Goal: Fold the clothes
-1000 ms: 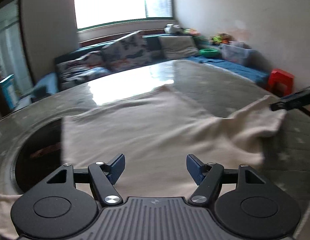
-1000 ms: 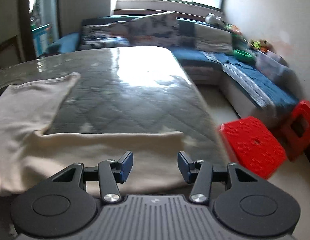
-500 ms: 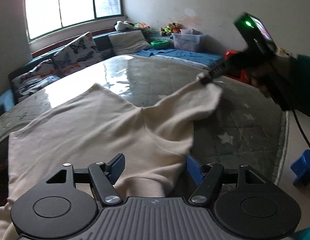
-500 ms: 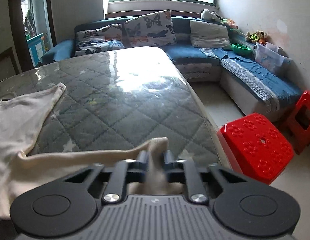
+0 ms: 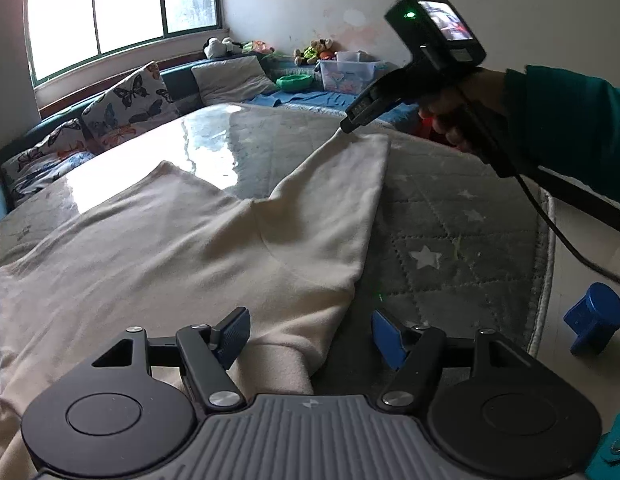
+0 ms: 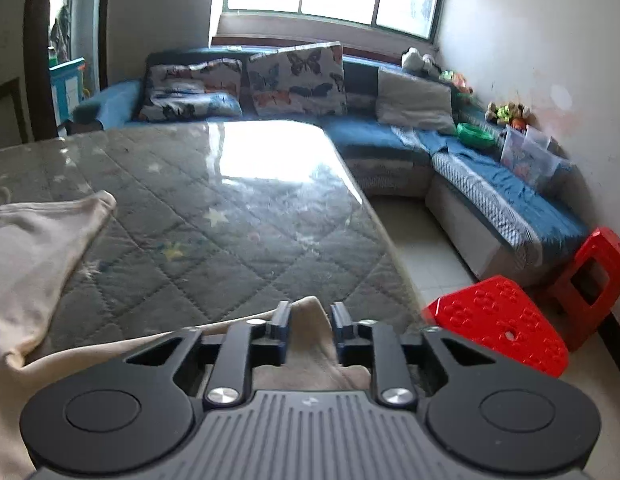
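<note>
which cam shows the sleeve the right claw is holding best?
Left wrist. It shows the whole cream sleeve lifted from the garment's body up to the right claw pinching its end. Right wrist shows only the sleeve end bunched between its pads, the rest hidden by the tool.

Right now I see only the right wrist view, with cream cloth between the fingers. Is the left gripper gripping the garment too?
Observer: No. The left gripper is open, with a cuff of the cream garment lying between its fingers.
Operator: How does my sleeve run?
Observer: The sleeve stretches from the garment's body up to the right gripper, which pinches its tip above the quilted table.
</note>
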Demonstrator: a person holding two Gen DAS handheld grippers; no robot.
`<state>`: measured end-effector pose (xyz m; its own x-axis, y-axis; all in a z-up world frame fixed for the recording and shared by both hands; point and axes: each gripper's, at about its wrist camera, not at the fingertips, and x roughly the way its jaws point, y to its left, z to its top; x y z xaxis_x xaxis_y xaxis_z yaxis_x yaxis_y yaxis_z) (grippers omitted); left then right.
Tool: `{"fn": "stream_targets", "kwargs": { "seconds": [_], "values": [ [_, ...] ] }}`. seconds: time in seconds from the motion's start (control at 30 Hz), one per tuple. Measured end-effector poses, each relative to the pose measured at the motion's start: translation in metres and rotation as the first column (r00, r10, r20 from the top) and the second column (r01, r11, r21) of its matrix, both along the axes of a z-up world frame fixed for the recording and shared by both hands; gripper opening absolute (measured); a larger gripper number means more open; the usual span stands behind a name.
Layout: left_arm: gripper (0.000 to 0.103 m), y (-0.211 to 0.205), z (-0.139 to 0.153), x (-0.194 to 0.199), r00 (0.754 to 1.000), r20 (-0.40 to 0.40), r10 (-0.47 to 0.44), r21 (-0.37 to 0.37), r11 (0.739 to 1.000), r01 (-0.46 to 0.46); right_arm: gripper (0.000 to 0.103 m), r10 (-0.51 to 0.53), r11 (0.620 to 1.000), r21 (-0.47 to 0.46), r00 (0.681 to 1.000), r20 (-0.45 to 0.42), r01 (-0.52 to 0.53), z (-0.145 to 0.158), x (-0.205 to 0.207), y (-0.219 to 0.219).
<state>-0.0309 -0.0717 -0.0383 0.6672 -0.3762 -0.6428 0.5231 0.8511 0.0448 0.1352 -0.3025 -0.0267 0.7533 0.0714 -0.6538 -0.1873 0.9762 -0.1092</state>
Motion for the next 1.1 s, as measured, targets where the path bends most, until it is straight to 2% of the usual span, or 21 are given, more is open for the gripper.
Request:
{"fn": "stream_targets", "kwargs": {
  "seconds": [0.07, 0.2, 0.27, 0.33, 0.5, 0.67, 0.8, 0.97, 1.1],
  "values": [
    [0.069, -0.001, 0.003, 0.001, 1.000, 0.008, 0.000, -0.013, 1.000, 0.000, 0.031, 0.025, 1.000, 0.012, 1.000, 0.001, -0.025, 0.005, -0.012, -0.003],
    [0.070, -0.002, 0.003, 0.004, 1.000, -0.004, 0.007, -0.031, 0.999, -0.007, 0.037, 0.066, 0.997, 0.030, 0.997, -0.033, -0.065, 0.001, -0.028, -0.009],
    [0.071, 0.001, 0.001, 0.001, 1.000, -0.020, 0.008, -0.033, 0.999, -0.008, 0.040, 0.051, 0.999, 0.003, 0.996, -0.066, -0.051, -0.009, -0.030, -0.011],
    [0.071, 0.006, 0.001, -0.007, 1.000, -0.026, 0.002, -0.039, 0.999, -0.003, 0.047, 0.033, 0.999, 0.005, 0.997, -0.072, -0.033, -0.011, -0.032, -0.015],
    [0.071, 0.032, 0.007, -0.029, 1.000, -0.014, 0.027, -0.054, 0.998, -0.027, 0.048, 0.025, 0.999, -0.020, 0.998, -0.054, -0.026, -0.005, -0.040, -0.016],
    [0.071, 0.062, 0.014, -0.033, 0.991, 0.006, 0.132, -0.066, 0.989, -0.131, 0.054, 0.114, 0.993, -0.002, 0.993, -0.018, -0.114, 0.008, -0.054, 0.006],
    [0.069, 0.072, 0.004, -0.031, 0.987, -0.042, 0.155, -0.056, 0.986, -0.157, 0.057, 0.209, 0.978, 0.025, 0.978, -0.012, -0.209, 0.016, -0.062, 0.033],
    [0.069, 0.080, 0.004, -0.041, 0.989, -0.038, 0.144, -0.053, 0.988, -0.146, 0.058, 0.391, 0.919, 0.060, 0.920, -0.017, -0.389, 0.023, -0.087, 0.079],
    [0.065, 0.092, 0.012, -0.044, 0.987, -0.029, 0.157, -0.085, 0.984, -0.159, 0.049, 0.555, 0.831, 0.065, 0.831, -0.041, -0.552, 0.026, -0.113, 0.114]
  ]
}}
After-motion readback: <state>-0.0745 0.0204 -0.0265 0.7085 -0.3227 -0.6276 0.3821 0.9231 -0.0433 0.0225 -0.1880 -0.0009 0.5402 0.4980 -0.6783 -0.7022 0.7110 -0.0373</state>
